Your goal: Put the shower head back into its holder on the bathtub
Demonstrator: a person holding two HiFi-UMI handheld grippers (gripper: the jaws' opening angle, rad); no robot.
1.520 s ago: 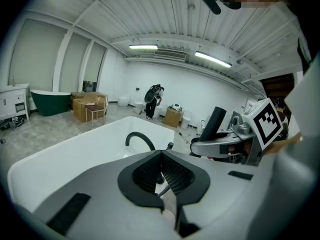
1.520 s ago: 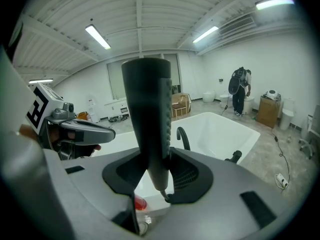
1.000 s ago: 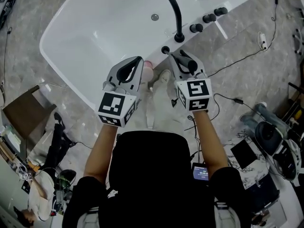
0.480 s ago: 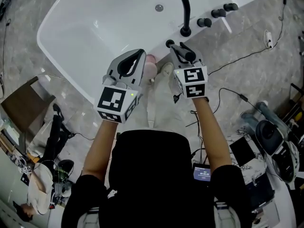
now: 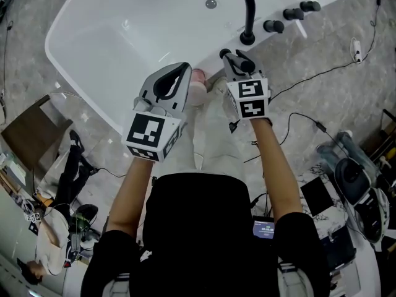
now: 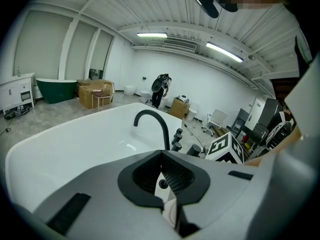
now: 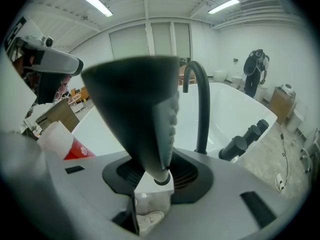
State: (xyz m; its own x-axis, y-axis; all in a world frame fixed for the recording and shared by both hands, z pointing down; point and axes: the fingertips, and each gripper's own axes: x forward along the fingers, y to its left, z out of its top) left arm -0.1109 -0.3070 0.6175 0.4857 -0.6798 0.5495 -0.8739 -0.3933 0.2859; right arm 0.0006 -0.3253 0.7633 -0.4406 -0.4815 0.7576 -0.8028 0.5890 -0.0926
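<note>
The white bathtub (image 5: 93, 48) fills the top of the head view. A black curved faucet (image 5: 249, 11) and black knobs (image 5: 272, 26) stand on its near rim. My right gripper (image 5: 236, 62) is shut on the black shower head (image 5: 242, 61), just right of a small black holder opening (image 5: 224, 53) on the rim. In the right gripper view the shower head (image 7: 140, 109) is a dark cone between the jaws of the right gripper (image 7: 165, 159), with the faucet (image 7: 200, 109) behind it. My left gripper (image 5: 184, 73) (image 6: 161, 153) hangs shut and empty over the tub's edge.
A red-and-white container (image 7: 60, 141) sits by the tub edge between the grippers. Cables (image 5: 309, 73) run over the grey floor at the right, near equipment (image 5: 352, 178). A cardboard box (image 5: 31, 132) lies at the left. A person (image 6: 161, 86) stands far off in the room.
Both grippers have come closer to the tub rim. The right one has sunk with the shower head toward the holder beside the faucet; the left has moved only a little.
</note>
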